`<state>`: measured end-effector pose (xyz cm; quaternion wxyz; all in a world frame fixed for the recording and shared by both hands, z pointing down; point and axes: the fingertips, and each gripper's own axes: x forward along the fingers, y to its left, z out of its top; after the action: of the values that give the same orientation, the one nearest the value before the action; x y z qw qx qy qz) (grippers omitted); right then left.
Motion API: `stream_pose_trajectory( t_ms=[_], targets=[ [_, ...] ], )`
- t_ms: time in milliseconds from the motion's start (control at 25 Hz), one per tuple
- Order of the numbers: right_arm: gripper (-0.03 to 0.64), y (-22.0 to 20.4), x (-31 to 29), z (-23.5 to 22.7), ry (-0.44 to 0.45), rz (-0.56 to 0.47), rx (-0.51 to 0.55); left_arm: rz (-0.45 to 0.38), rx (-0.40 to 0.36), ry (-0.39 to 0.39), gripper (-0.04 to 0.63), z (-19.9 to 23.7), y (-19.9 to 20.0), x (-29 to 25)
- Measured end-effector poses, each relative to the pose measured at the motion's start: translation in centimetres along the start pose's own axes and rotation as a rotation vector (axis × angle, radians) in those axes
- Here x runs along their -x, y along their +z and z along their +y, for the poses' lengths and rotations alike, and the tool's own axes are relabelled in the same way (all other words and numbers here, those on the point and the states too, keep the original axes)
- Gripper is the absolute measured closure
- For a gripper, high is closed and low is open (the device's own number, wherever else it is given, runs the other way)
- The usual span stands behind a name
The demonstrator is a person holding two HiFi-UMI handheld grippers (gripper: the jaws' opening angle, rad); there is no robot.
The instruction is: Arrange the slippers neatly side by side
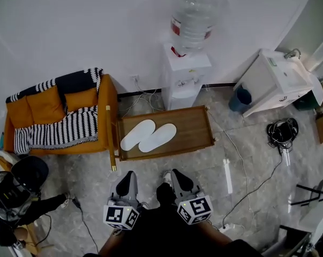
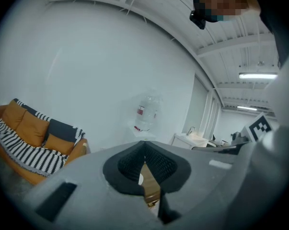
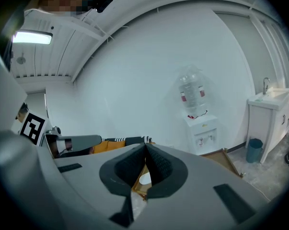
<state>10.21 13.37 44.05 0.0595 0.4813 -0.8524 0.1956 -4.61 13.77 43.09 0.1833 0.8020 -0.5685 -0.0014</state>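
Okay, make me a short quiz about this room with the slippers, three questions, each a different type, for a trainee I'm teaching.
1. True or false: the two white flat slippers lie on the orange cushioned sofa.
2. Multiple choice: what is draped over that sofa? A) a black-and-white striped blanket; B) a plain white towel; C) a blue jacket.
3. Fill in: the left gripper and the right gripper are both ___ and hold nothing.

Key: 1 false, they lie side by side on the brown wooden tray. 2 A. 3 shut.
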Motion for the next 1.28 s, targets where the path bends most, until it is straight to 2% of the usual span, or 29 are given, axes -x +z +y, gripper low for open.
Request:
stream_pose_trajectory(
  t_ms=[320,560,1080,1280],
  targets=[
    [0.604,1.6,-3.5,-3.9,0.056,0.021,-0.018,0.0,-0.039,0.051,0.583,-1.9,1.7,-3.9],
    [0.604,1.9,-5.9,-5.0,0.075,0.045,-0.035,0.002,-0.034,0.062,0.583,-2.0,2.4,-5.7],
    [0.604,0.8,-12.1,-7.2,-0.018,0.113,-0.067,-0.005,-0.029,-0.038,0.583,0.8,4.3,-10.8],
    [0.603,-0.9,-15.0,-7.9,-0.061,0.167,-0.125,0.003,-0.02,-0.072,0.583,2.5,4.8,-12.2]
  ],
)
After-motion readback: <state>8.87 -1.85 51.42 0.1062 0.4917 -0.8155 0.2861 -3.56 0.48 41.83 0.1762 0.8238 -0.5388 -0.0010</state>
